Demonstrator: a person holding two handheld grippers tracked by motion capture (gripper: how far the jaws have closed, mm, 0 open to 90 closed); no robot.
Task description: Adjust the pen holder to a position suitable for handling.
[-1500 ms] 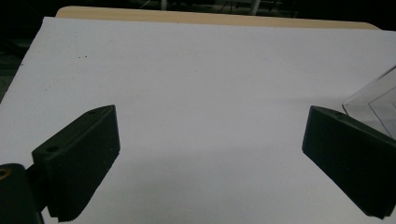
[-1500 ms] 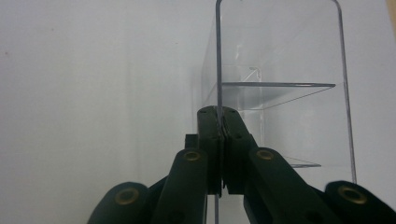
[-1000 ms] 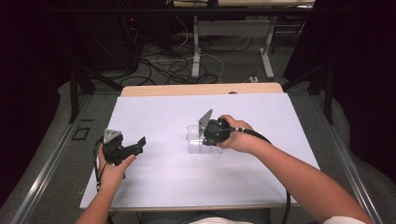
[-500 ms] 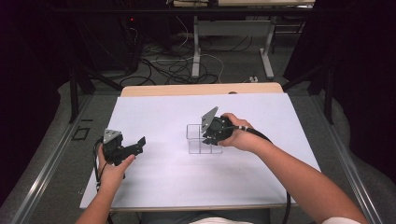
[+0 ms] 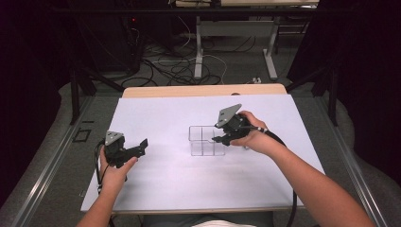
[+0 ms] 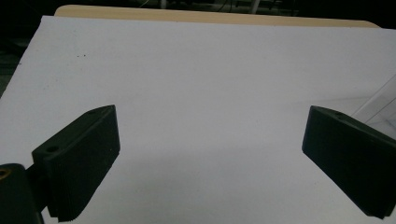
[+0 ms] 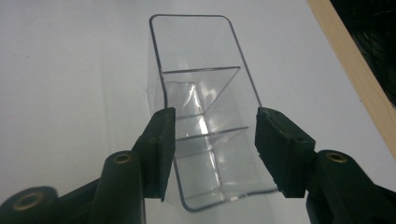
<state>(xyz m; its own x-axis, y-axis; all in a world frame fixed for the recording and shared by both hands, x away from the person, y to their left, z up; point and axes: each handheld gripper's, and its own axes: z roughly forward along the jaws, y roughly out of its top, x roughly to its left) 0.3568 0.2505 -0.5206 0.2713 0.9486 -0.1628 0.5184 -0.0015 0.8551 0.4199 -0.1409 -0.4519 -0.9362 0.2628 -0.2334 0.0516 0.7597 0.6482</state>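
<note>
A clear plastic box [image 5: 205,140] with inner dividers stands on the white table top [image 5: 179,189], a little right of the middle. My right gripper [image 5: 218,140] is at the box's right end. In the right gripper view its jaws stand apart, one on each side of the near end of the clear box [image 7: 205,98], close to the walls; whether they press on them is unclear. My left gripper [image 5: 142,144] hovers at the table's left, open wide, with bare table between its jaws. A corner of the clear box [image 6: 380,105] shows at the right edge of the left gripper view.
The white sheet ends on a wooden table edge [image 5: 203,90] at the back. Beyond it on the floor are cables [image 5: 179,66] and table legs [image 5: 198,47]. Metal rails [image 5: 52,161] run along both sides of the table.
My right gripper has slid to the right, from over the middle of the clear box to its right end. The box has stayed in place. The left gripper has not moved.
</note>
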